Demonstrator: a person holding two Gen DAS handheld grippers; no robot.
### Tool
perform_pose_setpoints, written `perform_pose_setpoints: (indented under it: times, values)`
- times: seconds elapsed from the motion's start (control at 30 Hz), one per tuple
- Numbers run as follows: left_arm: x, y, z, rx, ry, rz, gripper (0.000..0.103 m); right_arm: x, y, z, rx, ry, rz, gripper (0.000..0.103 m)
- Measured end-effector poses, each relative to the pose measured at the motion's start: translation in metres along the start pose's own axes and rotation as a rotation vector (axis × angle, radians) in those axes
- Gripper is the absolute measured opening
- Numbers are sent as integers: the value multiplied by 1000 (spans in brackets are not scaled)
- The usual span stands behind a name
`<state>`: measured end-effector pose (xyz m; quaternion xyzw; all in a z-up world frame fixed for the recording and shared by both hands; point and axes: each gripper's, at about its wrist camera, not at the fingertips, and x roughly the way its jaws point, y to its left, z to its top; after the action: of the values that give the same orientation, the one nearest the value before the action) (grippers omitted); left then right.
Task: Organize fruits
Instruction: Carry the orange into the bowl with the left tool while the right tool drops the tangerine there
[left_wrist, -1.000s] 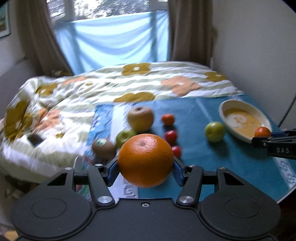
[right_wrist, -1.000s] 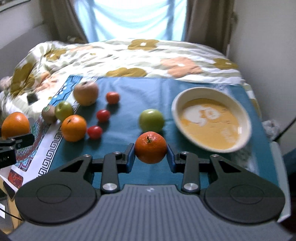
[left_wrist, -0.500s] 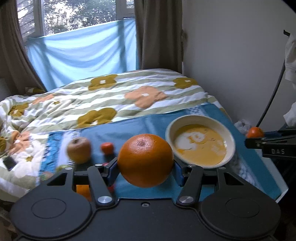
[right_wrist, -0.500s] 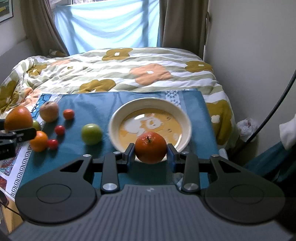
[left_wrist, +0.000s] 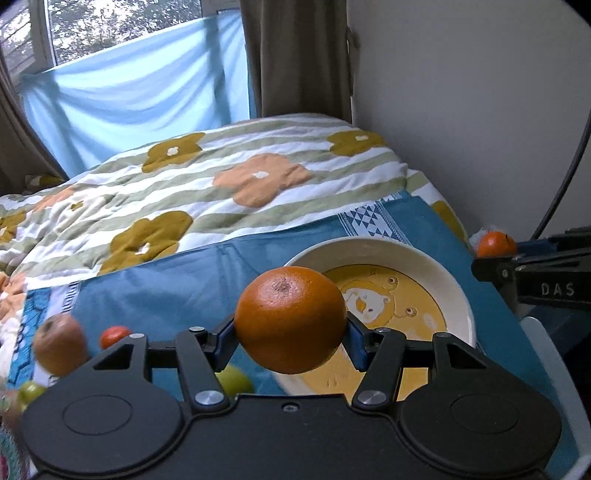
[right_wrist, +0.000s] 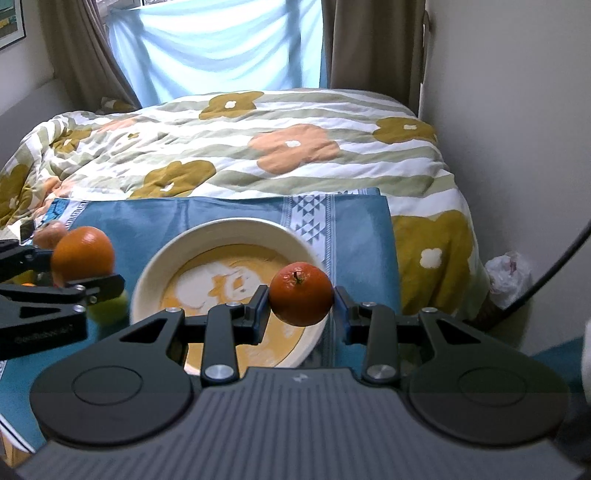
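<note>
Both claws loaded, over the bowl (right_wrist: 236, 229).

L claw (left_wrist: 291, 320) clamps big orange (left_wrist: 291, 320) at bowl's 9 o'clock; R claw (right_wrist: 301, 294) pinches small tangerine (right_wrist: 301, 294) at 4 o'clock rim.

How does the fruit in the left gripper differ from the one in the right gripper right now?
The orange in the left gripper is plainly bigger than the tangerine in the right gripper. The orange is paler with a dimpled, stemless top; the tangerine is redder and carries a short dark stem. Both are round, clamped between blue pads and held in the air near the bowl.
</note>
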<state>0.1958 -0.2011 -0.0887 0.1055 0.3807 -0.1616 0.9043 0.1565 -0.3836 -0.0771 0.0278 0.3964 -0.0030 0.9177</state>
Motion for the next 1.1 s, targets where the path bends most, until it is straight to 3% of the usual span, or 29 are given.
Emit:
perform_pose_setpoints:
  times: [0.3, 0.5, 0.53, 0.63, 1.1]
  values:
    - [70, -25, 15, 82, 48, 33, 63, 46, -27, 12, 20, 38, 41, 51]
    - [90, -37, 18, 120, 73, 32, 65, 59, -36, 14, 29, 53, 55, 51]
    - [90, -39, 18, 135, 58, 39, 68, 60, -38, 14, 31, 54, 55, 51]
    - [84, -45, 21, 177, 16, 77, 94, 61, -42, 15, 39, 59, 65, 51]
    - [44, -2, 16, 1, 63, 60, 99, 61, -25, 21, -31, 46, 143, 51]
